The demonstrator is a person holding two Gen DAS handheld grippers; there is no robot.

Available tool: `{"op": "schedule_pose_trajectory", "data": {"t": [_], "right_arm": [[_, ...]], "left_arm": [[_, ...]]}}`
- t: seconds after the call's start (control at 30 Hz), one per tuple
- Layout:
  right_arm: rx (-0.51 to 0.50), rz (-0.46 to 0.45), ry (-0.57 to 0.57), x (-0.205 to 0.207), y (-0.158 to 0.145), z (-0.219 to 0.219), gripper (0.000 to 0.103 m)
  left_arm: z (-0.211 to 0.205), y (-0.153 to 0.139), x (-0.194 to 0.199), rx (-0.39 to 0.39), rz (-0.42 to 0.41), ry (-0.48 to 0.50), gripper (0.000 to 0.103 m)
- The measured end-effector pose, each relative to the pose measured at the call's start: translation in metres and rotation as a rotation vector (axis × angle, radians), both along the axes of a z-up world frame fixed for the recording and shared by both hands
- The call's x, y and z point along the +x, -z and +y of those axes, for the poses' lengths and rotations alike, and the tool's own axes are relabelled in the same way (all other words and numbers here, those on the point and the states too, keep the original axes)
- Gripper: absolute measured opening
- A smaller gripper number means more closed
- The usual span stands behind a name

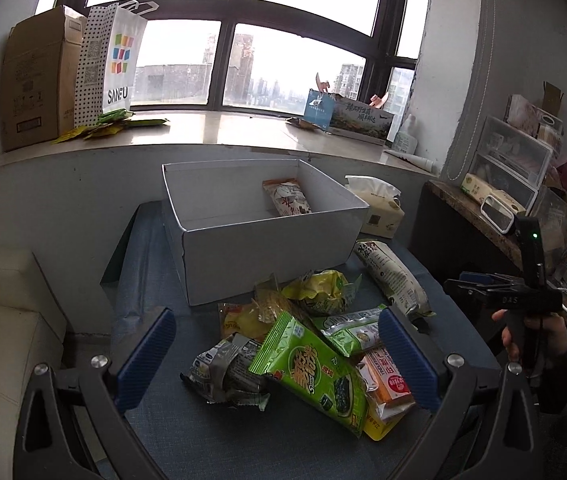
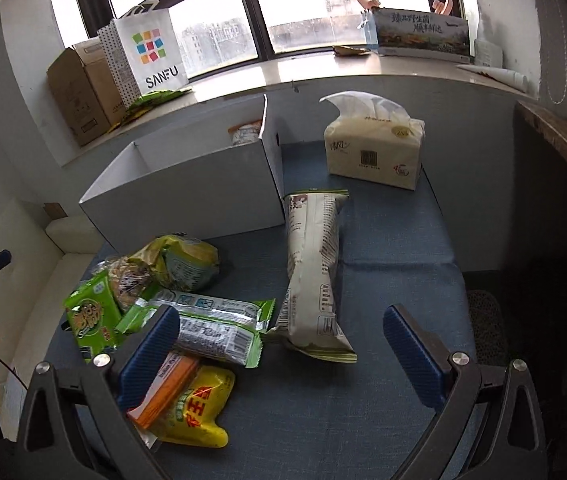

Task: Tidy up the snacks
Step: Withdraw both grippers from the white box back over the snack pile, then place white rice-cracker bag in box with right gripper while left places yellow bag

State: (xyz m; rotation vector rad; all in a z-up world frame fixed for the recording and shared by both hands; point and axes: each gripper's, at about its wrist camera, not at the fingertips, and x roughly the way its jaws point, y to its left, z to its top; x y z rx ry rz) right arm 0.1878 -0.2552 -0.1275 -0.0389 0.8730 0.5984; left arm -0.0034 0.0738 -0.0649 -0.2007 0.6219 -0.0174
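A white open box [image 1: 259, 240] stands on the blue table, with one snack packet [image 1: 286, 197] inside. In front of it lies a pile of snack packets, with a green packet [image 1: 311, 372] on top. My left gripper [image 1: 277, 354] is open above the pile, empty. A long cream packet [image 2: 313, 276] lies apart to the right of the box [image 2: 187, 196]. My right gripper [image 2: 281, 354] is open and empty, just in front of that packet. The pile [image 2: 163, 300] lies at its left. The right gripper also shows in the left wrist view [image 1: 495, 292].
A tissue pack [image 2: 373, 152] stands behind the long packet. A windowsill [image 1: 211, 128] holds a cardboard box [image 1: 39, 80], a paper bag [image 1: 117, 60] and a printed box [image 1: 359, 118]. A cluttered shelf [image 1: 523, 184] stands right, a cream seat [image 1: 7, 320] left.
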Motion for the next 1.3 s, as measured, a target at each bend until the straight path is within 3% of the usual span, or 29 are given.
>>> {"op": "schedule_pose_trajectory", "data": {"t": [0.37, 0.4, 0.5, 0.53, 0.67, 0.97, 1.07, 1.3], "right_arm": [[-0.136, 0.064, -0.008, 0.081, 0.055, 0.048, 0.101], [-0.166, 0.064, -0.018, 0.084, 0.059, 0.053, 0.093], [-0.235, 0.088, -0.046, 0.087, 0.071, 0.064, 0.042], [-0.259, 0.079, -0.037, 0.087, 0.073, 0.064, 0.040], [-0.206, 0.092, -0.034, 0.083, 0.067, 0.053, 0.036], [-0.093, -0.049, -0.048, 0.026, 0.007, 0.010, 0.036], [-0.061, -0.082, -0.047, 0.008, -0.011, 0.003, 0.036], [-0.010, -0.105, -0.050, -0.023, -0.029, -0.012, 0.036]], "left_arm": [[-0.017, 0.009, 0.009, 0.030, 0.033, 0.043, 0.103], [-0.018, 0.010, 0.010, 0.030, 0.035, 0.046, 0.103], [-0.020, 0.013, 0.012, 0.021, 0.042, 0.058, 0.103], [-0.021, 0.015, 0.014, 0.022, 0.046, 0.065, 0.103], [-0.032, 0.020, 0.028, 0.050, 0.077, 0.094, 0.103], [-0.087, 0.035, 0.108, 0.171, 0.182, 0.225, 0.103], [-0.105, 0.047, 0.141, 0.248, 0.230, 0.244, 0.103], [-0.118, 0.101, 0.205, 0.364, 0.436, 0.176, 0.102]]}}
